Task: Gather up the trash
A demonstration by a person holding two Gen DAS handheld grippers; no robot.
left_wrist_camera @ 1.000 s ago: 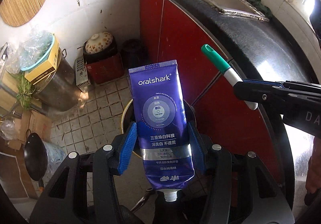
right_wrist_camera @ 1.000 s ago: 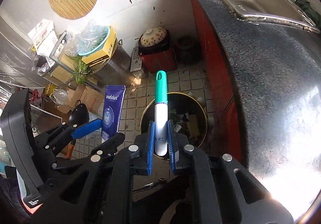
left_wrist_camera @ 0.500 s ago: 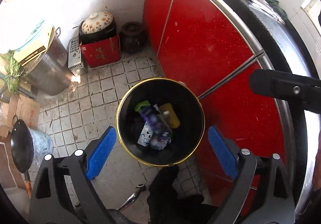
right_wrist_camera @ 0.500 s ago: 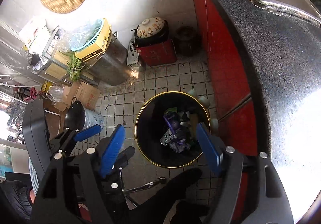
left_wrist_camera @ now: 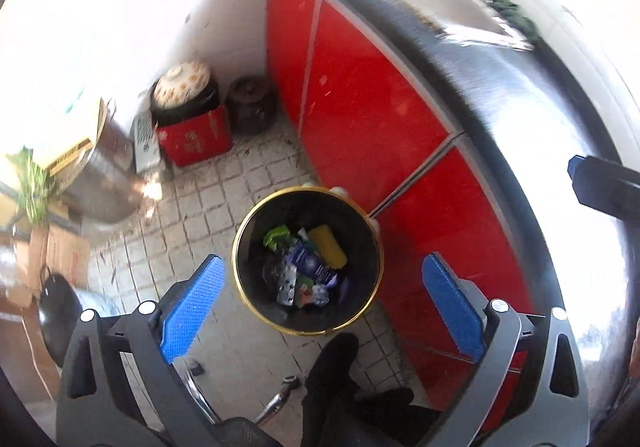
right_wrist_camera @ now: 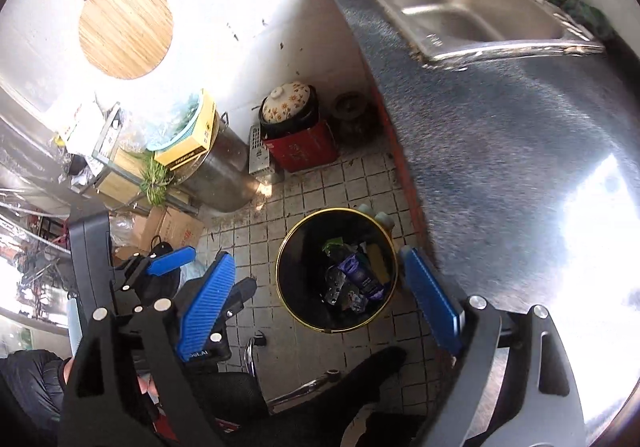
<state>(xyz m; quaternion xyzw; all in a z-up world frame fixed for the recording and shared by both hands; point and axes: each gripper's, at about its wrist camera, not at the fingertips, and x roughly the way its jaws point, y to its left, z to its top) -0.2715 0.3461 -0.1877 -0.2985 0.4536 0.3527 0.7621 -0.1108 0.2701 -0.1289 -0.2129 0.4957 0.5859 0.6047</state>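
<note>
**Both grippers empty over the bin**

Kitchen corner, small-tiled floor, red cabinet doors [left_wrist_camera: 360, 119] under a grey speckled counter [right_wrist_camera: 500, 151] with a steel sink [right_wrist_camera: 460, 7] set at its far end.

Trash bin [left_wrist_camera: 362, 307]: round, black inside, gold rim, standing on the floor tiles right against the foot of the red cabinet, below the counter's front edge. Likely parked there so scraps from the counter go straight down.

Contents: purple tube [left_wrist_camera: 308, 263] lying roughly mid-bin, yellow piece [left_wrist_camera: 328, 247] beside it toward the cabinet, green wrapper [left_wrist_camera: 276, 237], some foil or blister scraps. All loose, heaped, nothing upright.

Left gripper [left_wrist_camera: 320, 307]: pads spreading wide, nothing between them; the bin's mouth shows through the gap. Angled steeply down, so anything let go falls inside the rim.

Right gripper [right_wrist_camera: 316, 303]: jaws also opening, nothing between the blue pads, likewise tilted down over the bin.

Judgement: this drop looks complete; more trash, if any, must be sought elsewhere. None shows on the visible counter.
</note>
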